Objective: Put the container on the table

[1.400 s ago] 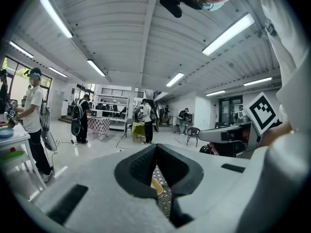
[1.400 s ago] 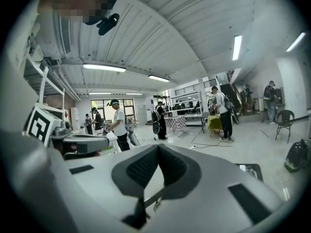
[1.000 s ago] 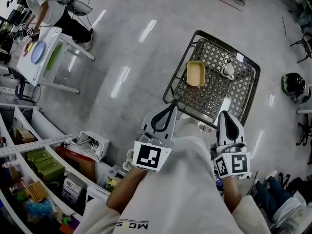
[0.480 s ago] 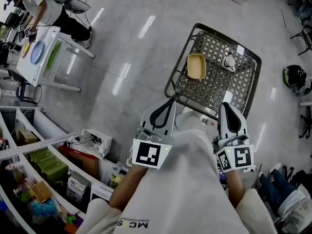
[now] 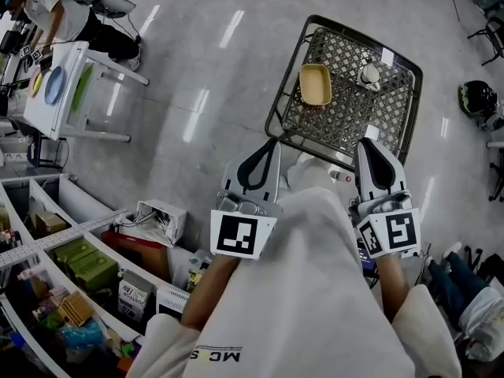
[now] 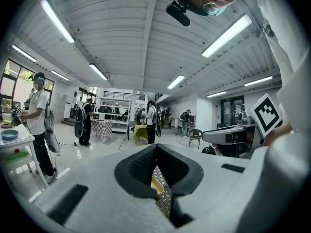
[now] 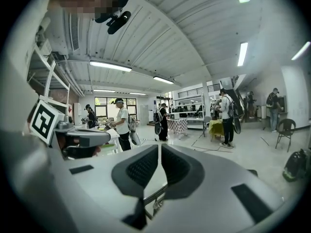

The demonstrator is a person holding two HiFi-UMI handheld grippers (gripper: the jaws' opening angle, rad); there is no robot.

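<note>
Currently the left tool and right tool sit closed, empty, short of the container.

a black wire-mesh cart stands on the glossy grey floor. on its mesh lie a yellow container and, apart from it, a small white object (too small to identify). a white table at far left bears a blue plate.
</note>
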